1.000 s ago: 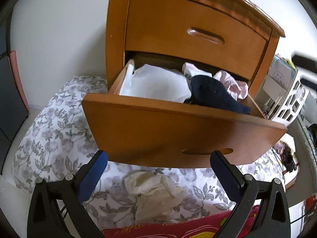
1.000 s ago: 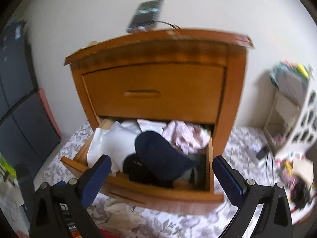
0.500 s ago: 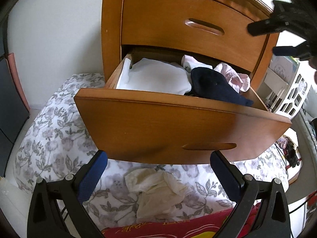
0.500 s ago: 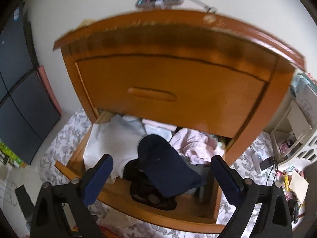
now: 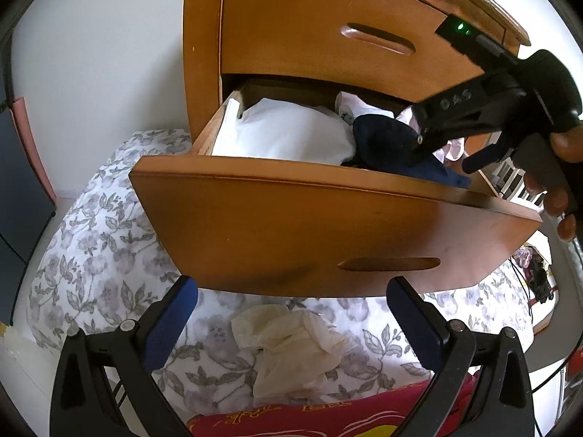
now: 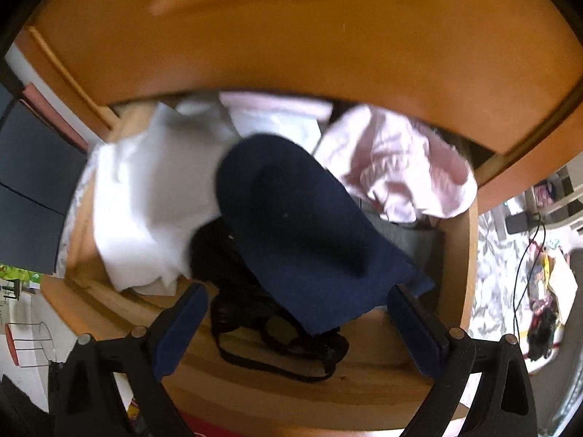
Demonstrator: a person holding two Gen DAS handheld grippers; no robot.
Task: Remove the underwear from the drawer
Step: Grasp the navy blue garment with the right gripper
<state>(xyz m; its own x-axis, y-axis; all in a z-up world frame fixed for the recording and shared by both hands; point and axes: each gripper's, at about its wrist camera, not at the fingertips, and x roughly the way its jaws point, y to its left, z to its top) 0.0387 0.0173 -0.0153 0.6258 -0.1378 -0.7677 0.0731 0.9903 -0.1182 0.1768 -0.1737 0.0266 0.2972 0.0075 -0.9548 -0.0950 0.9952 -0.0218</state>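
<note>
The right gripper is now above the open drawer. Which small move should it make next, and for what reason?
Probably lower the right gripper a little further and close on the navy garment. Its jaws stand open and hold nothing, and the garment lies on top of the pile in the open drawer, directly between the fingers. The left gripper is open too, below the drawer front.

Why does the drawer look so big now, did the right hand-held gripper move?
Yes. The right hand-held gripper went forward and down into the open drawer; the top drawer front now fills the upper view. Its jaws stand open around the navy garment.
</note>
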